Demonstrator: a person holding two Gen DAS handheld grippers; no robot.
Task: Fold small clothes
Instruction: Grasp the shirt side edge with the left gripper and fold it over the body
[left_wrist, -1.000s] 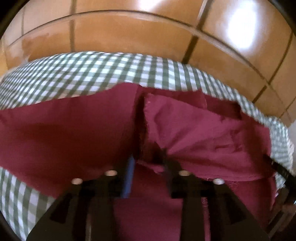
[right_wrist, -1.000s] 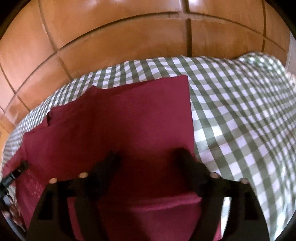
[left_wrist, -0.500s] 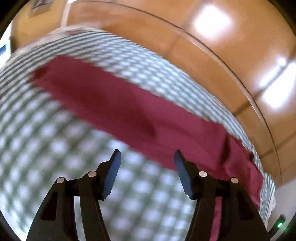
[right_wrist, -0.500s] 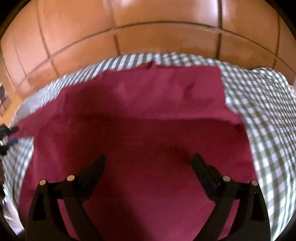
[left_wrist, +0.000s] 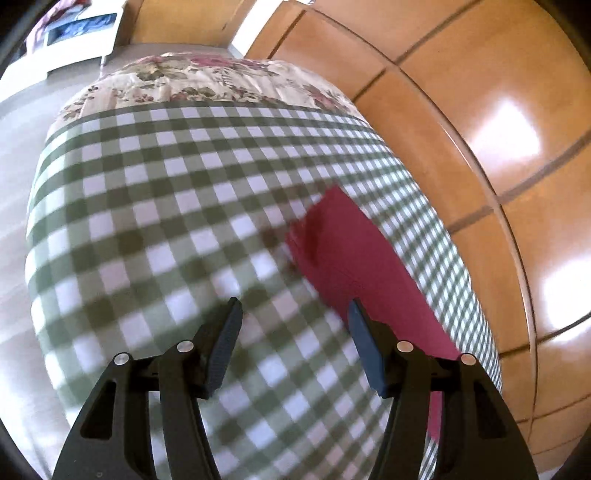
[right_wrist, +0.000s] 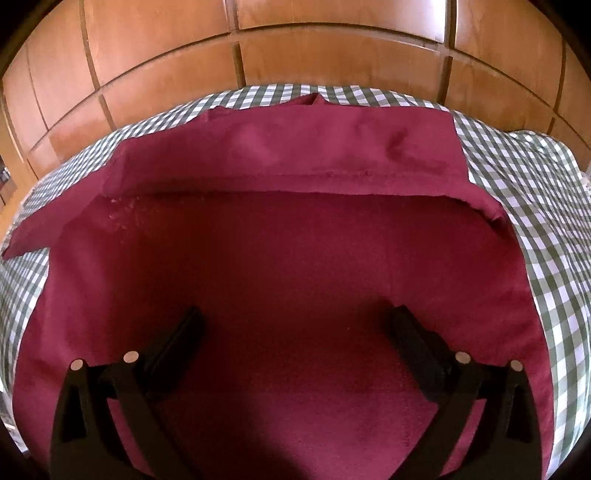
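While both jaws gape, maroon cloth (right_wrist: 295, 258) lies folded.

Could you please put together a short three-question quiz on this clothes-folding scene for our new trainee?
1. True or false: the right gripper is clamped on the dark red cloth garment.
2. What covers the surface under the garment? A) a green-and-white checked cloth B) a plain blue sheet C) bare wood
3. Fill in: the space between the left gripper fingers is ____.

Key
1. False. Its jaws have just been opening, stand wide and hover over the garment with nothing pinched.
2. A, the green-and-white checked cloth.
3. Empty. The garment's narrow end lies just beyond its right finger.
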